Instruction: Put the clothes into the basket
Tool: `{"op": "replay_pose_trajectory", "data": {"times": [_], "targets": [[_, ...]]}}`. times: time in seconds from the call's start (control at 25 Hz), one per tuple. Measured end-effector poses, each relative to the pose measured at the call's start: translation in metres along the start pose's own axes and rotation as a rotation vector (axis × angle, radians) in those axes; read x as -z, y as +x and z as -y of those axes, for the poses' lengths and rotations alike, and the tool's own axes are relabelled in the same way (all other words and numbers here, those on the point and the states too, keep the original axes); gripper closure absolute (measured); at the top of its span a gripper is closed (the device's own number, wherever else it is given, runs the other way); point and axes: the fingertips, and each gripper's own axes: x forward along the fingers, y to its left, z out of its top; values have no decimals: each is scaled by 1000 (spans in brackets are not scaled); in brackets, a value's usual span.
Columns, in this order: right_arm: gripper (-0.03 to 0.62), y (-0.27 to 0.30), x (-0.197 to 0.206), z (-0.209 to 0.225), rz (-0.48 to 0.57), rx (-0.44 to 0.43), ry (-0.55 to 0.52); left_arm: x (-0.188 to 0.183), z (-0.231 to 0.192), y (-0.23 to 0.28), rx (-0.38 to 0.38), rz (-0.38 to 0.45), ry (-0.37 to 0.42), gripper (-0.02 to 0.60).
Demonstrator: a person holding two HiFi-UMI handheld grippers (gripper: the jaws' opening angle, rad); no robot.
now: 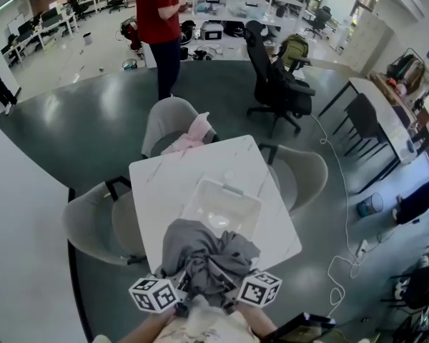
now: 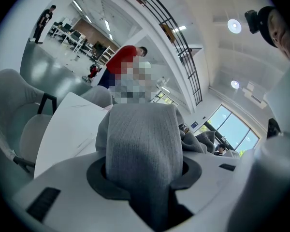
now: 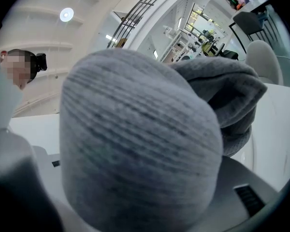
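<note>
In an open-plan office, a grey armchair (image 1: 93, 224) flanks the white worktop (image 1: 161, 184). The left claw (image 1: 180, 289) and right claw (image 1: 234, 291) are each clamped on a bunched grey garment (image 1: 207, 257), held at the near rim of the clear basket (image 1: 222, 204). A black office chair (image 1: 275, 77) stands beyond.

The knit garment (image 1: 209, 259) is mid grey all over, its fine ribbing showing as darker lines close up. The left gripper (image 2: 144, 178) and right gripper (image 3: 135, 178) have white shells with dark grey insets. Each marker cube (image 1: 156, 294) is white with black square patterns. The table (image 1: 164, 184) is white with faint grey veining, and the basket (image 1: 232, 191) is translucent white. At the basket's 11 o'clock, a pale pink cloth (image 1: 191, 138) lies on a light grey chair (image 1: 168, 120). The floor (image 1: 93, 127) is dark grey-green. At 12 o'clock a person (image 1: 157, 20) wears a red top and dark trousers. At 1 o'clock is a black office chair (image 1: 272, 77).
</note>
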Motion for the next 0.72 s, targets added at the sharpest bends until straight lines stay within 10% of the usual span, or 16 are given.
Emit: {"op": "replay_pose_trajectory", "data": {"times": [0.72], "targets": [[350,32,6,47,-59,18,-17,6,-40,31,-88,-35,6,395]]}}
